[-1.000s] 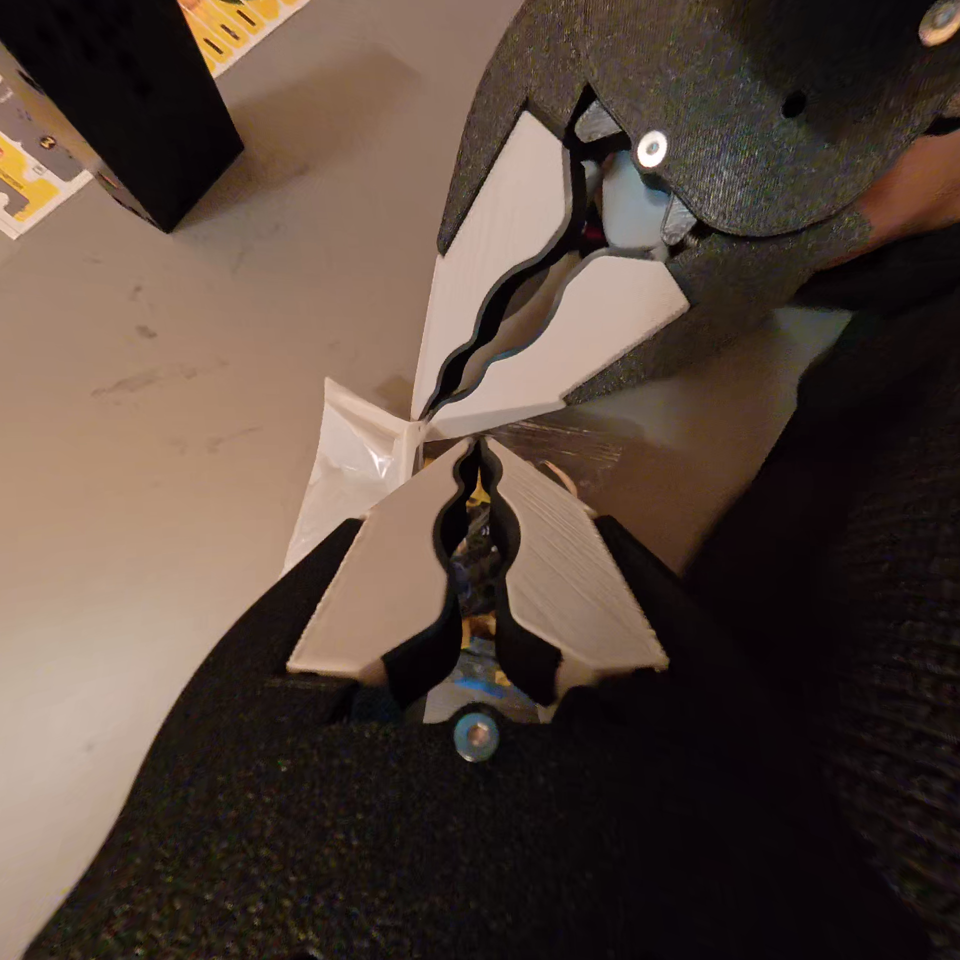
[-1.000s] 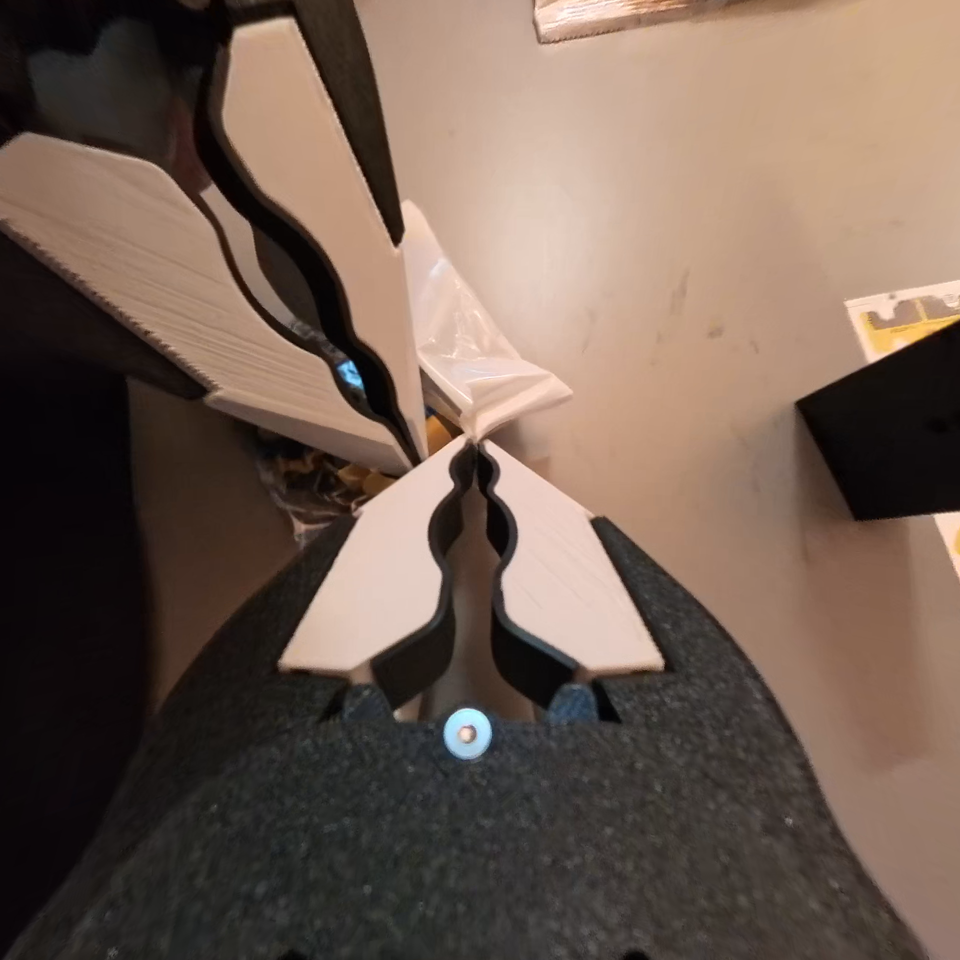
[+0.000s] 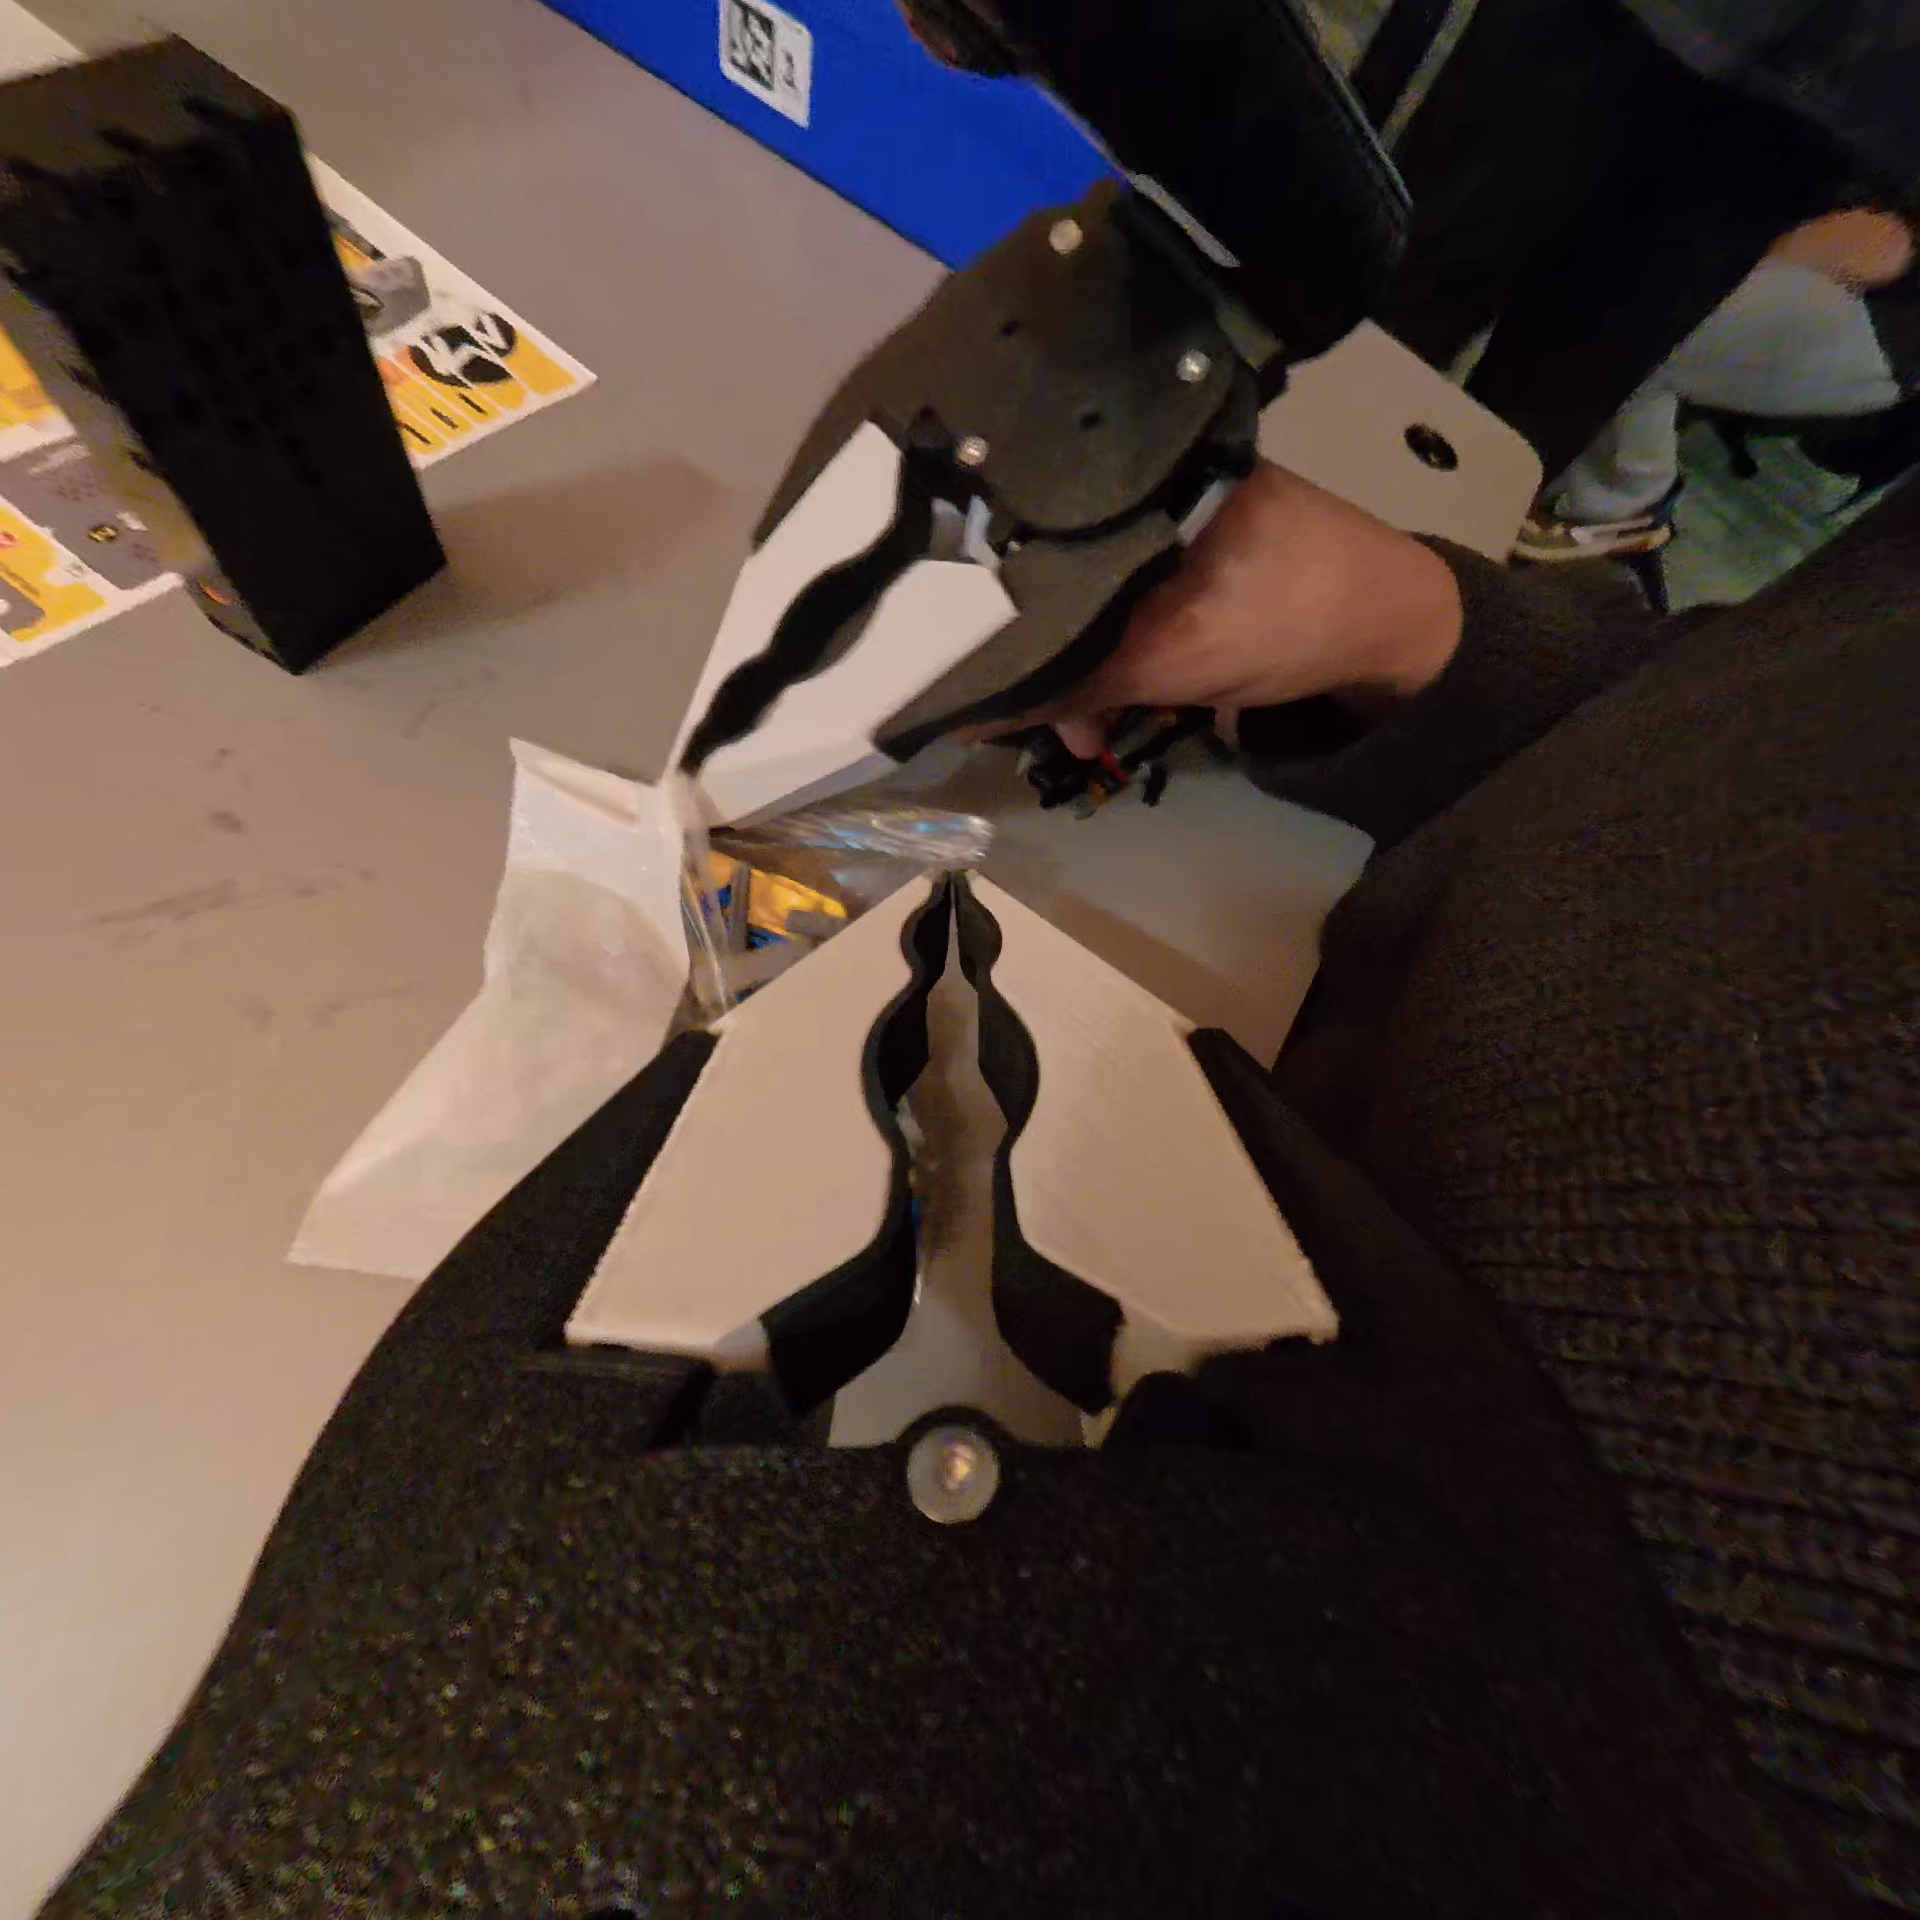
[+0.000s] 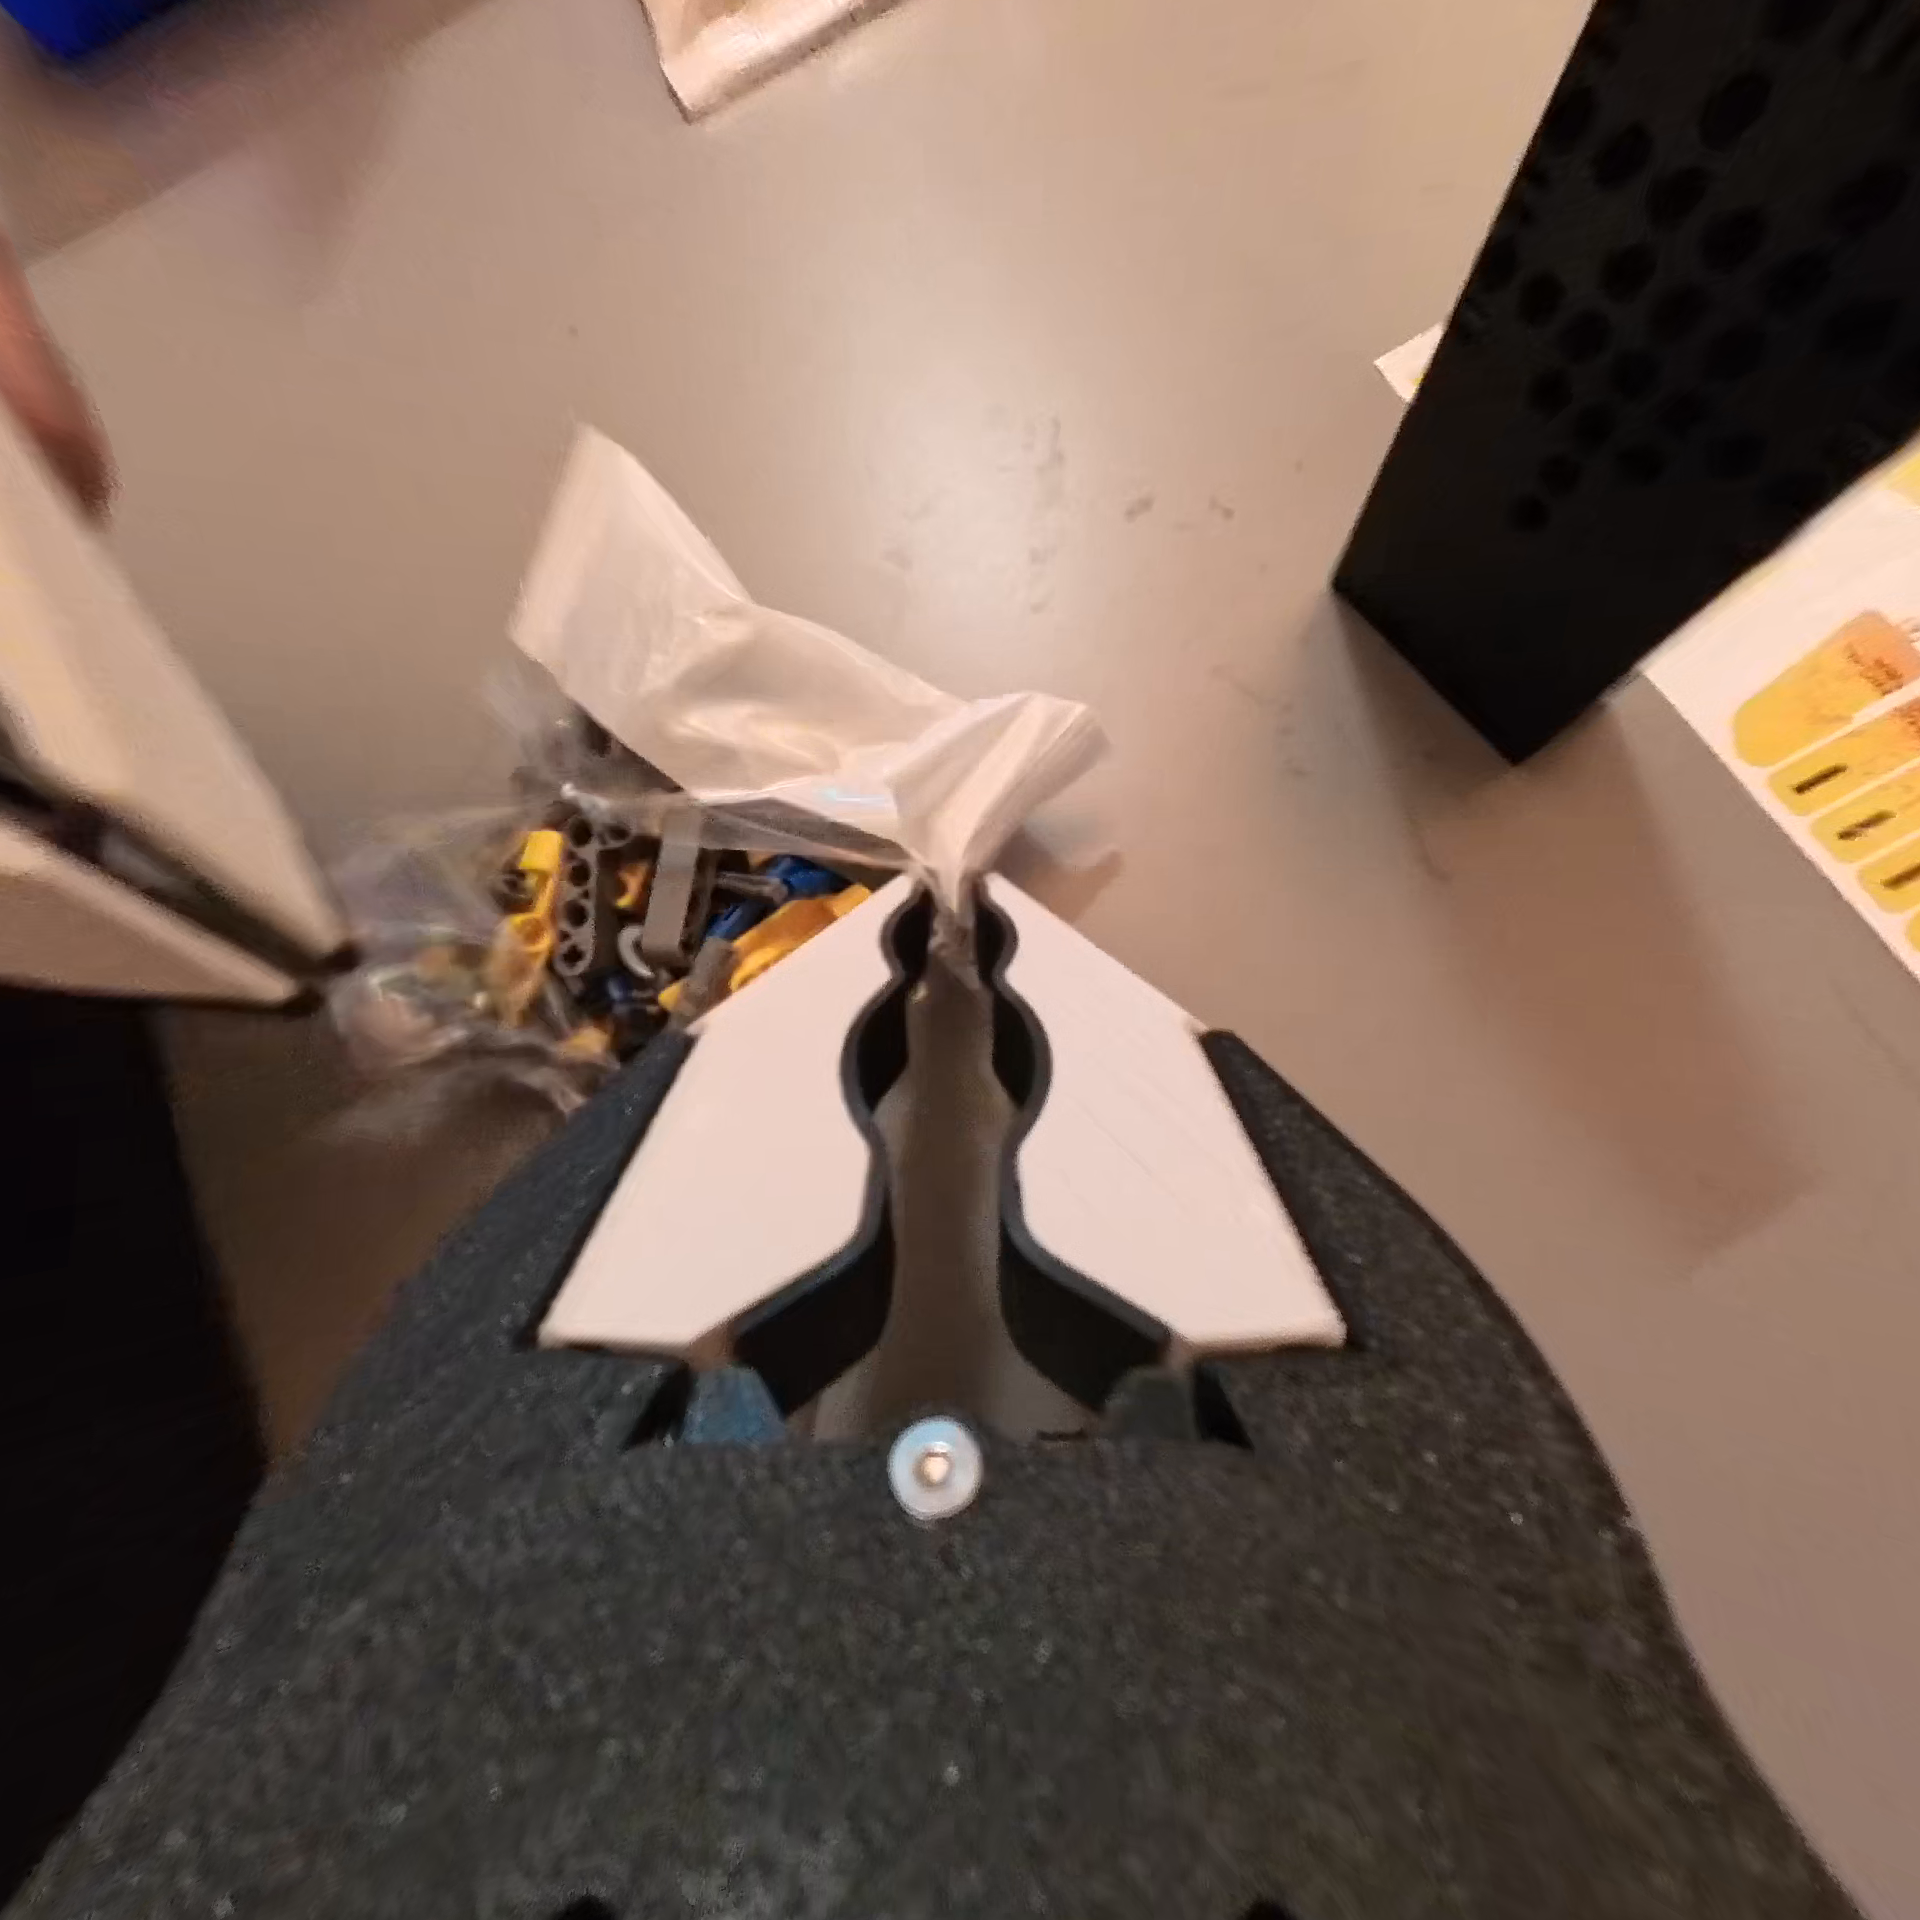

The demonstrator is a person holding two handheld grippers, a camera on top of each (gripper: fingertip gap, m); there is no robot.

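Observation:
A plastic bag [image 3: 561, 966] with a white side and a clear side lies on the grey table [image 3: 208, 935]. Its mouth is pulled open. Small yellow, blue and grey building pieces [image 4: 613, 925] lie inside. My left gripper [image 3: 951, 883] is shut on the clear edge of the bag [image 3: 883, 831]. My right gripper [image 4: 951, 894] is shut on the white edge [image 4: 997, 810]. The right gripper also shows in the left wrist view [image 3: 691, 774], held by a hand [image 3: 1278, 613]. The left gripper shows blurred at the left of the right wrist view [image 4: 322, 966].
A black perforated block [image 3: 208, 343] stands on the table, also in the right wrist view [image 4: 1683, 343]. Printed yellow and white sheets [image 3: 468, 353] lie under and beside it. A blue box [image 3: 894, 114] lies at the far edge. A dark sleeve [image 3: 1662, 1039] fills the right. The left gripper's tips are roughly 10 centimeters from the right gripper's. Measured from the fingertips, the black perforated block [image 3: 208, 343] is 12 centimeters or so from the right gripper and 20 centimeters from the left.
The two grippers have moved apart, each keeping its edge of the bag. The bag's mouth is now stretched wide and the pieces inside show.

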